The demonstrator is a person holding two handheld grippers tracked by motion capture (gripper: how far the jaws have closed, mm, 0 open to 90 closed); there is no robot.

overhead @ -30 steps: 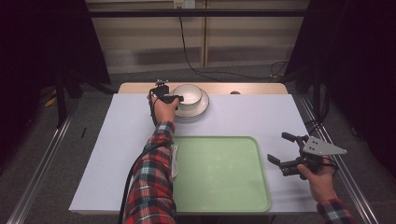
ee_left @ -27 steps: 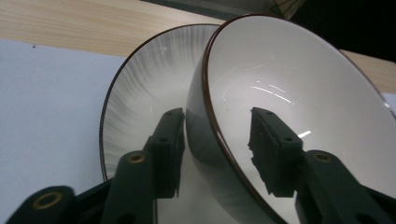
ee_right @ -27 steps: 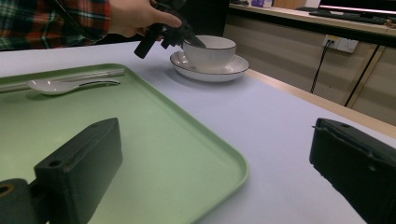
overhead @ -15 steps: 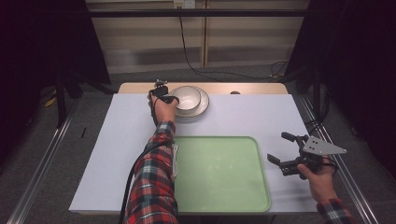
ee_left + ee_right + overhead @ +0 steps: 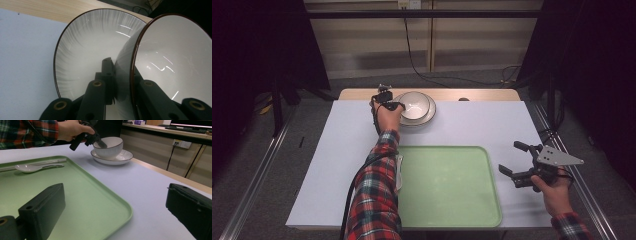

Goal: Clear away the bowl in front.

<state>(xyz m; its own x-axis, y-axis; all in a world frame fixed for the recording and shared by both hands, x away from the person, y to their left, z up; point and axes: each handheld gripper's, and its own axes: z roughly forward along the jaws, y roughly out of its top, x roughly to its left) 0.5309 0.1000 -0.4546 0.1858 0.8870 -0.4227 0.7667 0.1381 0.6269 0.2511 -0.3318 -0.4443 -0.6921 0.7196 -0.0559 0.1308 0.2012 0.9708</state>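
The white bowl [image 5: 414,103] sits in a shallow white plate [image 5: 428,114] close to the table's far edge, a little left of centre, and the left gripper [image 5: 388,101] is right on it: in the left gripper view the bowl's dark-edged rim [image 5: 135,67] runs down between the two black jaws, one against the outer wall, one inside, so the jaws look pinched on that rim. This reads as the grasp step, with the bowl resting in the plate and not yet lifted. Next call, I'd say: a straight lift clear of the plate without dragging it, then a carry towards the green tray [image 5: 447,185] at the near edge, where a white spoon [image 5: 37,167] lies along the tray's left side. Over by the table's right edge the right gripper [image 5: 523,162] hovers just beside the tray, jaws spread wide, holding nothing.
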